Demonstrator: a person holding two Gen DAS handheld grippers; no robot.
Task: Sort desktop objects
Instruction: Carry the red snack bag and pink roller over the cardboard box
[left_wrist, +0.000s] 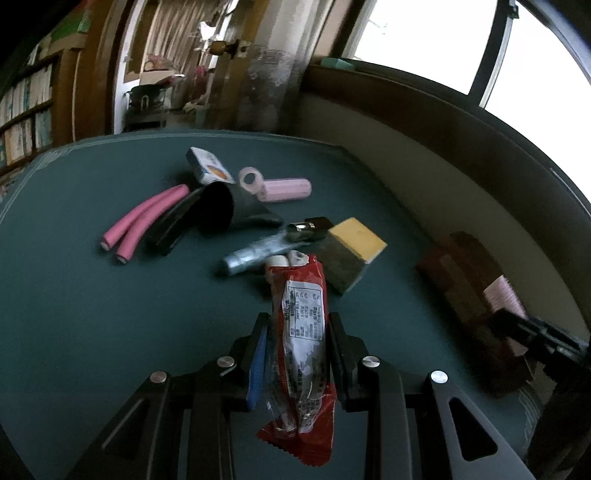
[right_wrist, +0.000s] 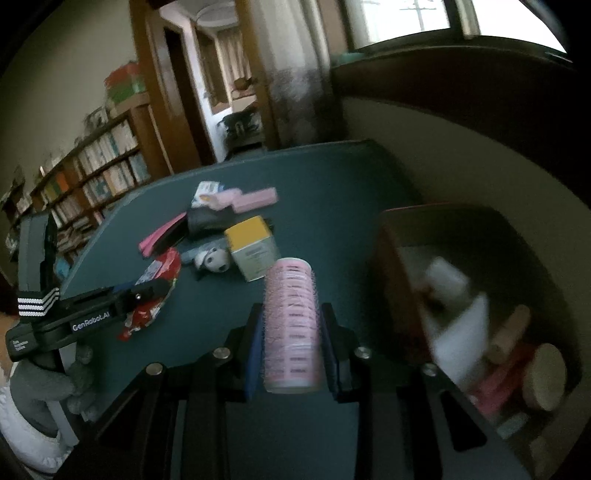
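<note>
Transport step: both claws loaded, nothing dropped off yet.

Your right gripper (right_wrist: 291, 325) is clamped on a pink hair roller (right_wrist: 291, 321), held above the green table (right_wrist: 332, 192) just left of the brown box (right_wrist: 391, 251) already holding sorted items. Your left gripper (left_wrist: 297, 332) is clamped on a red snack packet (left_wrist: 301, 332). Next, carry the roller over the box rim and lower it before you let go.
</note>
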